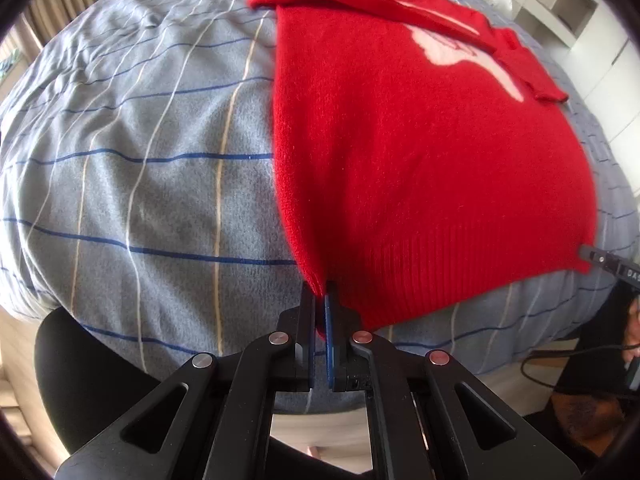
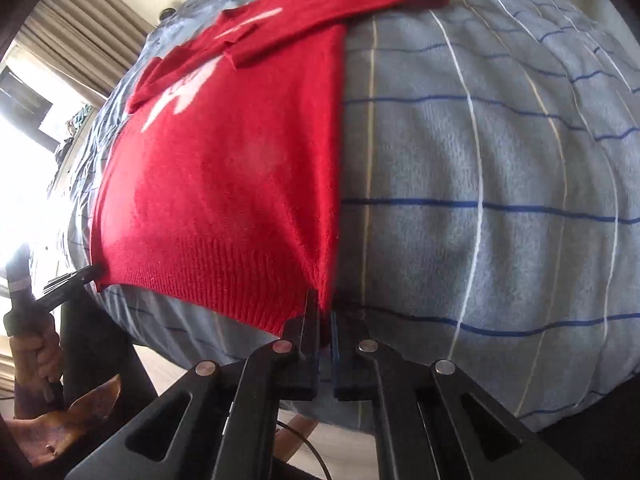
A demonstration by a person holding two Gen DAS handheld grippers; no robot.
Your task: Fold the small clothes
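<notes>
A red knit sweater (image 1: 420,152) with a white motif lies flat on a bed, sleeves folded across its chest. My left gripper (image 1: 320,292) is shut on the sweater's near left hem corner. My right gripper (image 2: 322,300) is shut on the sweater's (image 2: 224,184) near right hem corner. The right gripper's tip (image 1: 592,256) shows at the hem's far corner in the left wrist view, and the left gripper's tip (image 2: 88,272) shows at the opposite corner in the right wrist view.
The bed carries a grey-blue blanket (image 1: 140,160) with blue and white check lines, also in the right wrist view (image 2: 500,160). White shelves (image 1: 560,4) stand beyond the bed. Curtains and a bright window (image 2: 60,60) are at the left. A black chair (image 1: 80,360) is near the bed edge.
</notes>
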